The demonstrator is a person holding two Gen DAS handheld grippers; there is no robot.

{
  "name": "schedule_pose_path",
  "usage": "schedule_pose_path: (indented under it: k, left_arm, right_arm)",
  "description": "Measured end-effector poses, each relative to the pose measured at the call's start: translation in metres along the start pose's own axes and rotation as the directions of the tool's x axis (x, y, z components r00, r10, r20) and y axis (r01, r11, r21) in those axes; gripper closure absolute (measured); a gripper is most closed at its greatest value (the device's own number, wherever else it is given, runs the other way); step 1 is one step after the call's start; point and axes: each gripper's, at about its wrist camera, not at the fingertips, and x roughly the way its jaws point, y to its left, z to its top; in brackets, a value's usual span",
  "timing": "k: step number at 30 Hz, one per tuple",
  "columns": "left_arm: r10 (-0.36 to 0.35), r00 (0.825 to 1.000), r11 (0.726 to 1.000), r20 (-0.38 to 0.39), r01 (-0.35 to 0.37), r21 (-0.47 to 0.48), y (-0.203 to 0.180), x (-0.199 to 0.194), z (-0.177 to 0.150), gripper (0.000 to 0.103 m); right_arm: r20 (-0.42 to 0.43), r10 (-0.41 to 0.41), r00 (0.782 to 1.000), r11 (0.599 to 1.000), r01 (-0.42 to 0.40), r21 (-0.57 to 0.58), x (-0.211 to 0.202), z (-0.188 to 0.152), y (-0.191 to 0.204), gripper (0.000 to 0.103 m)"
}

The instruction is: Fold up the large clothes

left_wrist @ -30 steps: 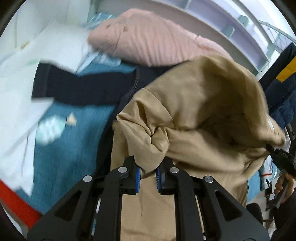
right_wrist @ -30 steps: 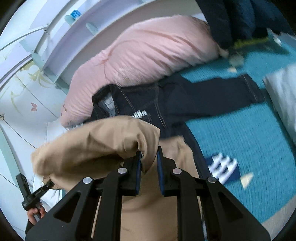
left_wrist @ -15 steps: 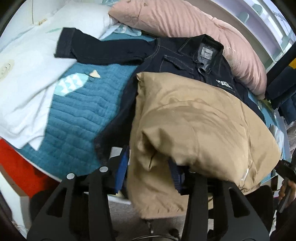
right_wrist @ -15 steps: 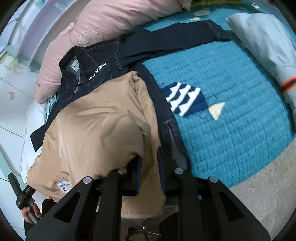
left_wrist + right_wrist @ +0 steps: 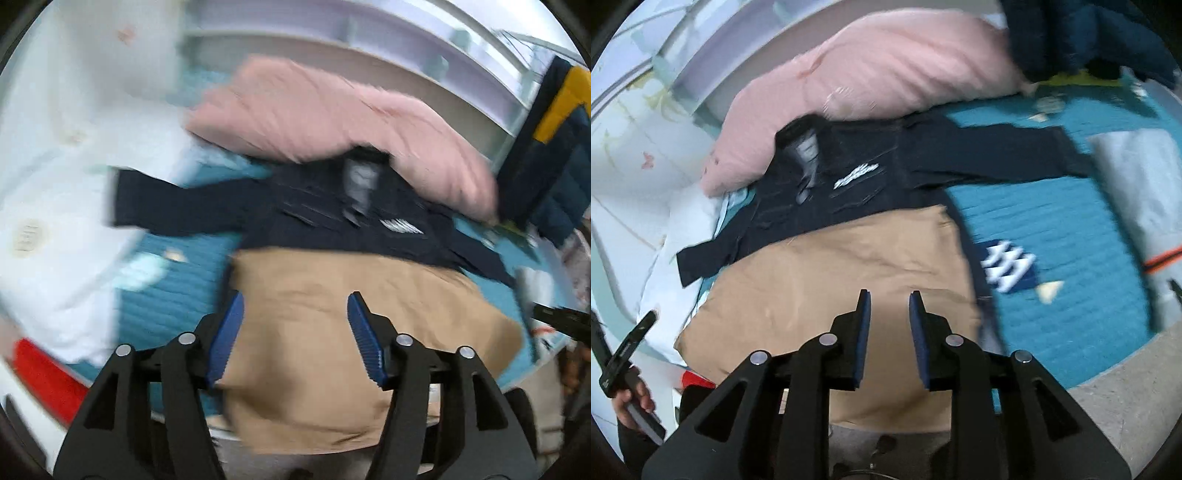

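We hold the left claw (image 5: pixel 293 332) spread wide and the right claw (image 5: pixel 888 332) partly open, both gripping nothing. The tan garment (image 5: pixel 827 280) lies folded in a smooth rectangle over the dark denim jacket (image 5: pixel 886 177) on the ribbed teal bed cover (image 5: pixel 1052 236); its near edge hangs off the bed. A ribbed pink pillow (image 5: pixel 332 118) lies behind. Motion blur softens details.
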Motion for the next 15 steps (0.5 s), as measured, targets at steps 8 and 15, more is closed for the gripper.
schedule_pose_path:
  k: [8,15]
  left_arm:
    - [0.017,0.931,0.997,-0.365,-0.042,-0.062,0.008,0.107,-0.072,0.04]
    - [-0.009,0.938,0.998,-0.347,-0.015,-0.069,0.013,0.11,-0.072,0.039]
  right_arm:
    - [-0.291,-0.122,0.949,0.991,0.13,0.009,0.107,-0.036,-0.031,0.093]
    - [-0.245,-0.139,0.959,0.989,0.146,0.009,0.091,-0.031,-0.025,0.092]
